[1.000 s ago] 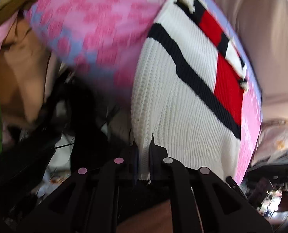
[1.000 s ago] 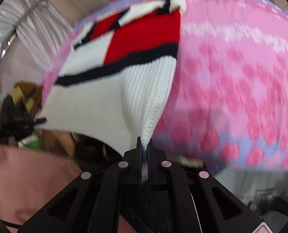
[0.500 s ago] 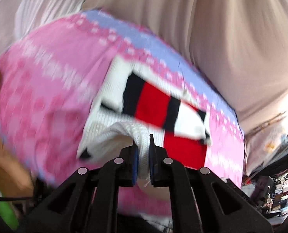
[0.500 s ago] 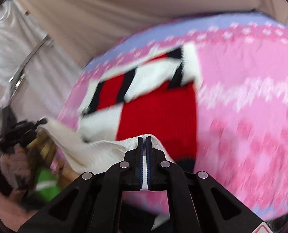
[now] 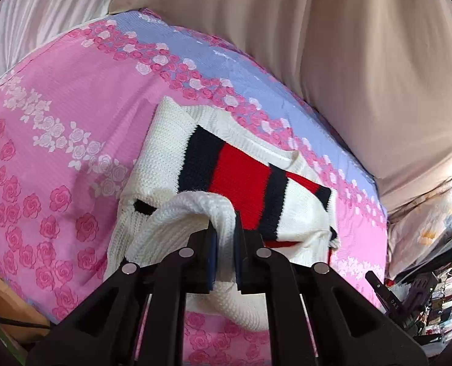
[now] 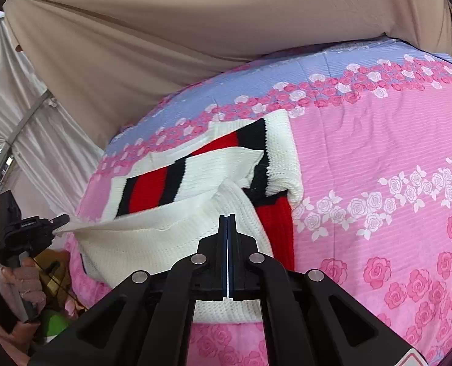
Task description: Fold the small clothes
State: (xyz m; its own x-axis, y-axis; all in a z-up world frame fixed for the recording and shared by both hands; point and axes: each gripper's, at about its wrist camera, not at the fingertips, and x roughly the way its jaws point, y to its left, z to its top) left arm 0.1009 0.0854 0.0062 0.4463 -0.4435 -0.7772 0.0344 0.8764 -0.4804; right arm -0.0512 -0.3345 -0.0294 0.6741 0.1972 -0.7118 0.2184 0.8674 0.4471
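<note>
A small white knit sweater (image 5: 171, 149) with red and black bands lies on a pink rose-print sheet (image 5: 43, 140). My left gripper (image 5: 224, 228) is shut on the sweater's white bottom hem, which bulges between its fingers. My right gripper (image 6: 227, 222) is shut on the same hem of the sweater (image 6: 152, 238) at its other corner. The hem is lifted and stretched between the two grippers, over the sleeves and upper part of the sweater. The left gripper also shows in the right wrist view (image 6: 59, 221), at the far left, held by a hand.
The sheet (image 6: 378, 140) has a lilac band at its far side. Beige and white curtains (image 6: 134, 45) hang behind the bed. Cluttered items and cardboard sit off the bed's edges at the lower left (image 5: 0, 292) and lower right (image 5: 433, 305).
Both grippers have carried the white hem up from the near edge and forward over the sweater's body. The sweater now lies doubled, with its lower part raised over the red panel.
</note>
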